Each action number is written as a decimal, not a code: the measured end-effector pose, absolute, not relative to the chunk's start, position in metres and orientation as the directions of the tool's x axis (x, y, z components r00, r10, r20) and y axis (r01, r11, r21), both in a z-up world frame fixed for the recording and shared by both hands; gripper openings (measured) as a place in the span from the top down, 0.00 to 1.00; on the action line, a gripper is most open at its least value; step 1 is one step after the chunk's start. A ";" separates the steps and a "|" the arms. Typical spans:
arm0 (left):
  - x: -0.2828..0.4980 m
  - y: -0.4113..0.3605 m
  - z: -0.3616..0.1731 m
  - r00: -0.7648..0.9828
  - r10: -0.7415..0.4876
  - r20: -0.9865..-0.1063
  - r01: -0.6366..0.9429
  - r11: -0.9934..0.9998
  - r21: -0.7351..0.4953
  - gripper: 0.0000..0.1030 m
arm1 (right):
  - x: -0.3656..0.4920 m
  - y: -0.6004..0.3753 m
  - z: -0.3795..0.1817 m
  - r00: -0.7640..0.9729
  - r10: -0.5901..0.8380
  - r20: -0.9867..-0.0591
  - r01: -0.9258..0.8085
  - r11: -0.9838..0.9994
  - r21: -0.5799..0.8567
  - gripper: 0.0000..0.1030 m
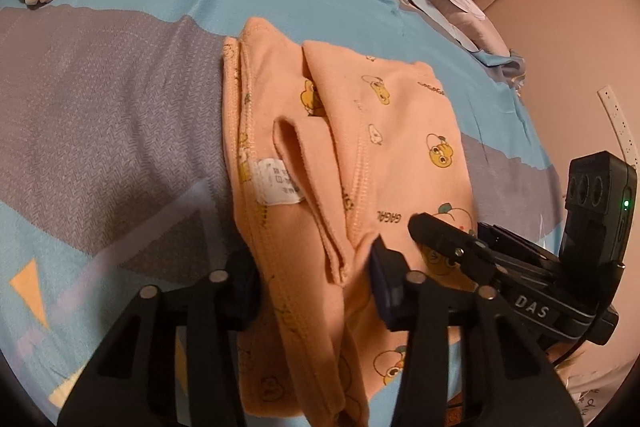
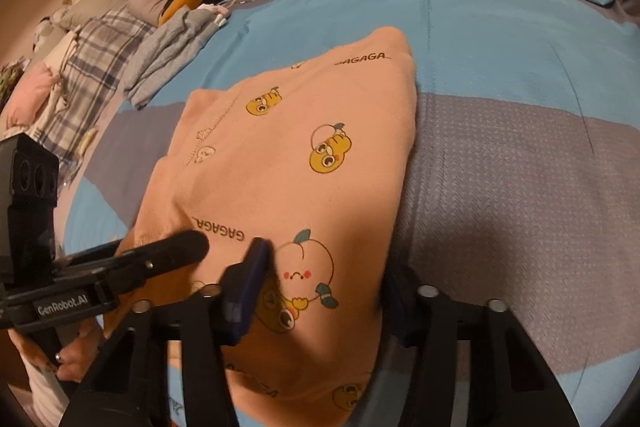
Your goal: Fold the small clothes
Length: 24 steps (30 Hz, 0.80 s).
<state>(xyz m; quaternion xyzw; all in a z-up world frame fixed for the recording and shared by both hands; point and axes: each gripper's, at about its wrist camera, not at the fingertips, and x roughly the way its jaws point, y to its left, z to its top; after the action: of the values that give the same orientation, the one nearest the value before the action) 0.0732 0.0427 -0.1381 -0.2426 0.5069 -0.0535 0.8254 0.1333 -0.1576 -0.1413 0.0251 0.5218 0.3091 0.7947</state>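
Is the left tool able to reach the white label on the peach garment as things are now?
Probably yes. The white label lies exposed on top of the peach garment, just ahead of the left tool, and nothing covers it. The right tool sits off to the side.

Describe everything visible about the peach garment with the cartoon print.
The peach garment is soft knit cotton by its look, printed with yellow cartoon ducks, a blushing peach and "GAGAGA" lettering. It lies partly folded on the blue and grey bedsheet, its layered hems and stitched seams showing, with a white care label turned up on one side. The left gripper and right gripper each straddle its near edge; whether the pads pinch the cloth is unclear.
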 end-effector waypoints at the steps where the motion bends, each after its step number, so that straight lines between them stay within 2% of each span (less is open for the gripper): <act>1: 0.073 0.042 -0.136 0.483 -0.328 -0.812 -0.158 0.879 -0.449 0.62 | 0.133 -0.157 -0.140 0.270 0.517 -0.812 -0.469 0.807 0.358 0.61; 3: 0.073 0.037 -0.131 0.492 -0.312 -0.813 -0.154 0.888 -0.434 0.64 | 0.131 -0.159 -0.136 0.285 0.518 -0.807 -0.474 0.807 0.351 0.73; 6: 0.072 0.027 -0.117 0.517 -0.282 -0.808 -0.133 0.906 -0.401 0.66 | 0.131 -0.162 -0.130 0.296 0.533 -0.793 -0.466 0.805 0.367 0.78; 10: 0.072 0.016 -0.102 0.548 -0.279 -0.789 -0.095 0.916 -0.390 0.67 | 0.130 -0.171 -0.118 0.314 0.562 -0.765 -0.466 0.793 0.392 0.79; 24: 0.098 -0.029 -0.069 0.611 -0.301 -0.732 0.025 0.932 -0.363 0.67 | 0.142 -0.209 -0.077 0.468 0.538 -0.702 -0.445 0.829 0.338 0.80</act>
<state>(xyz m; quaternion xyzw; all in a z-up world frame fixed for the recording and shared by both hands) 0.0983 -0.0292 -0.0690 -0.1603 0.4310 -0.0923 0.8832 0.1416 -0.2088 -0.0765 0.0538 0.4285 0.2874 0.8549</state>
